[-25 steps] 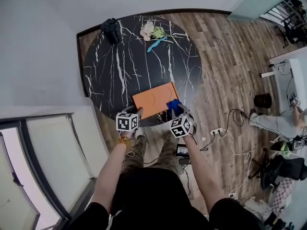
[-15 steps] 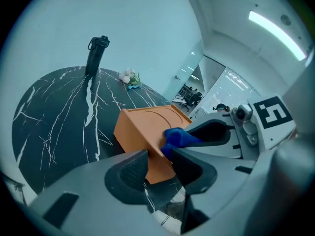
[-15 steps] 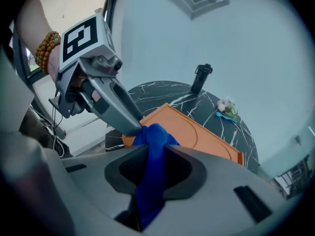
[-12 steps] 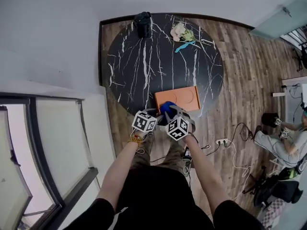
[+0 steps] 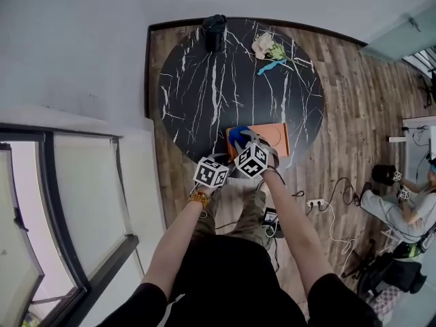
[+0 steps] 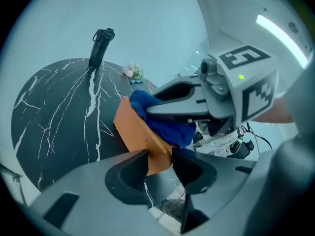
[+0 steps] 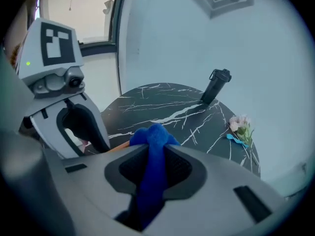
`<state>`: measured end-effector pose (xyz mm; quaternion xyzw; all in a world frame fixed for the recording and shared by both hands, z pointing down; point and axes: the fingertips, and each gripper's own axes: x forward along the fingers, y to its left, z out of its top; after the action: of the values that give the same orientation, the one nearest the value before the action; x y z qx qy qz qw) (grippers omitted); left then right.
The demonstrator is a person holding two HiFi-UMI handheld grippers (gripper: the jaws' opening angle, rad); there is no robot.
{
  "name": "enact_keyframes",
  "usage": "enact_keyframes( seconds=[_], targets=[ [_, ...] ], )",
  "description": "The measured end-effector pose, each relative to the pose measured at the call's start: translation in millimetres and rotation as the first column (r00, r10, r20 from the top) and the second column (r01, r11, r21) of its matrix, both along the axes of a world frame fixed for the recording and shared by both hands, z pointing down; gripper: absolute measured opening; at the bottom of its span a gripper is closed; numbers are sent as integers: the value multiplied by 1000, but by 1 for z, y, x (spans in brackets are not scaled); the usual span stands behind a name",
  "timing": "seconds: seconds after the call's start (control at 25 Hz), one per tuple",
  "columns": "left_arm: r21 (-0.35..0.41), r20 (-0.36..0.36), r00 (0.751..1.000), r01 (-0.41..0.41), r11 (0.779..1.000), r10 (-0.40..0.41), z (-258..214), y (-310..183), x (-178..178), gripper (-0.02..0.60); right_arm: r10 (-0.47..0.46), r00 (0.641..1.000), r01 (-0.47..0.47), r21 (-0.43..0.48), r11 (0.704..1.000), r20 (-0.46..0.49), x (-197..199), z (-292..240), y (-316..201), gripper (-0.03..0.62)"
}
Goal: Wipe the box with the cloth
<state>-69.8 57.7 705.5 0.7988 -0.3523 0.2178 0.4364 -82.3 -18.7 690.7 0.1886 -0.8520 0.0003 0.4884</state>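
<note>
Our left gripper (image 6: pixel 160 154) just closing onto the 7 o'clock corner of the orange box (image 5: pixel 276 133), right gripper (image 7: pixel 155 166) clamping the blue cloth (image 7: pixel 156 134), we judge the wiping unfinished.

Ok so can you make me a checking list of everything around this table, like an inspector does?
Surface: round black marbled table, no spills seen.
Job's things: orange box at the table's near edge; blue cloth lying on top of it.
Clutter: black upright object, flowers and a blue strip, all at the far edge.
Grippers: left gripper has just been closing, its jaws on the box's near corner; right gripper is clamped on the cloth.
Cables: power strip with leads on the floor, beside the person's legs.
Surroundings: wood floor, window at left, seated person far right.
</note>
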Motion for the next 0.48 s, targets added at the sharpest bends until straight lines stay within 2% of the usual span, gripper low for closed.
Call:
enact_keyframes(
  seconds=[0.16, 0.32, 0.4, 0.48],
  targets=[
    [-19, 12, 1000, 12, 1000, -11, 2, 1, -2, 161, 12, 999, -13, 18, 1000, 37, 19, 0, 40, 74],
    [-26, 19, 999, 27, 999, -26, 2, 2, -4, 164, 36, 999, -36, 31, 999, 11, 61, 3, 52, 74],
    [-31, 25, 999, 28, 999, -27, 2, 2, -4, 163, 99, 995, -99, 32, 995, -3, 95, 5, 44, 74],
    [-37, 38, 999, 24, 999, -23, 1, 3, -4, 163, 203, 979, -203, 24, 979, -1, 135, 5, 31, 74]
  ],
)
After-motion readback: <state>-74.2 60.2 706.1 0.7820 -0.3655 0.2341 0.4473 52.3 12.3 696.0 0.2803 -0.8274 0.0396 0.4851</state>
